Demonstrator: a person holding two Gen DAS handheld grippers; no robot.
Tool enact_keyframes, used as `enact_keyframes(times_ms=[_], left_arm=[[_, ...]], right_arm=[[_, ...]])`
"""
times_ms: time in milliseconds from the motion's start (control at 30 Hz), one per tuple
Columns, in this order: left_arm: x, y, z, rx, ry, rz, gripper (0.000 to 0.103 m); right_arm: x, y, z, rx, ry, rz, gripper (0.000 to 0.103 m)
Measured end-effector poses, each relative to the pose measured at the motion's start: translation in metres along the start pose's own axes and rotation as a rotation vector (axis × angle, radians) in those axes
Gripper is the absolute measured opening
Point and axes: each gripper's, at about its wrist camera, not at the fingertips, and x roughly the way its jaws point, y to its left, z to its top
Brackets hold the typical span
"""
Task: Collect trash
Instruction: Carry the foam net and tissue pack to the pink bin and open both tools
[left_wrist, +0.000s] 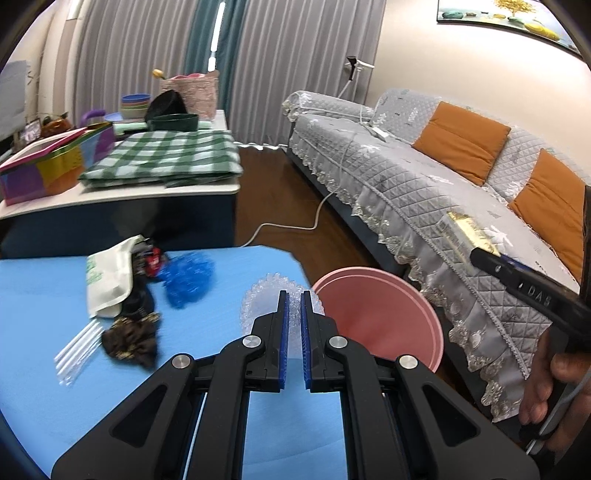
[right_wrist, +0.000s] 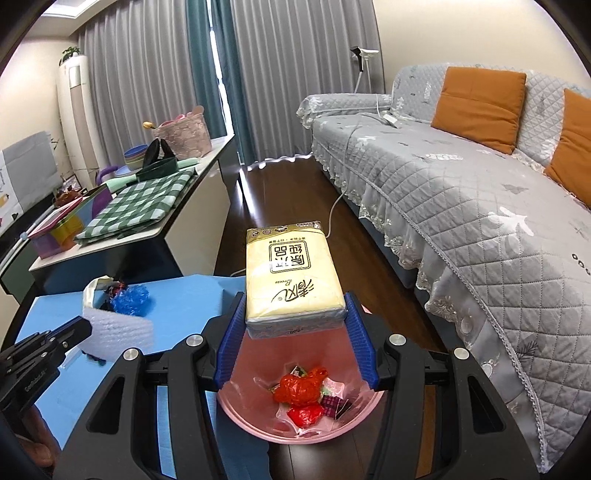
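Right wrist view: right gripper (right_wrist: 295, 328) fingers clamp tissue pack (right_wrist: 293, 275) at frame centre, directly above pink bin (right_wrist: 258, 430), ready for drop. Left gripper (left_wrist: 294, 314) fingers closed, pinching bubble wrap (left_wrist: 258, 295) over blue surface (left_wrist: 44, 314) beside bin, lower centre.

Glossy plastic-wrapped tissue pack (right_wrist: 293, 275), smooth pink plastic bin (right_wrist: 258, 428), clear bubble wrap (left_wrist: 266, 295), quilted cloth sofa (right_wrist: 461, 192)

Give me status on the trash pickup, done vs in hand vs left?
Done: red crumpled bags and wrappers already lie in the pink bin. In hand: right gripper holds a yellow tissue pack above the bin; left gripper is shut on a bubble wrap sheet. Left on the blue table: white bag, blue crumpled plastic, dark wrappers, clear straws.
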Motion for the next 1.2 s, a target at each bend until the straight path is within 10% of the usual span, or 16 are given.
enact_keyframes(times_ms=[1200], left_arm=[[0.089,-0.072,0.009,0.095,0.107,-0.11,0.008]], right_arm=[[0.033,-0.024,-0.002,0.019,0.037,-0.032,0.055]])
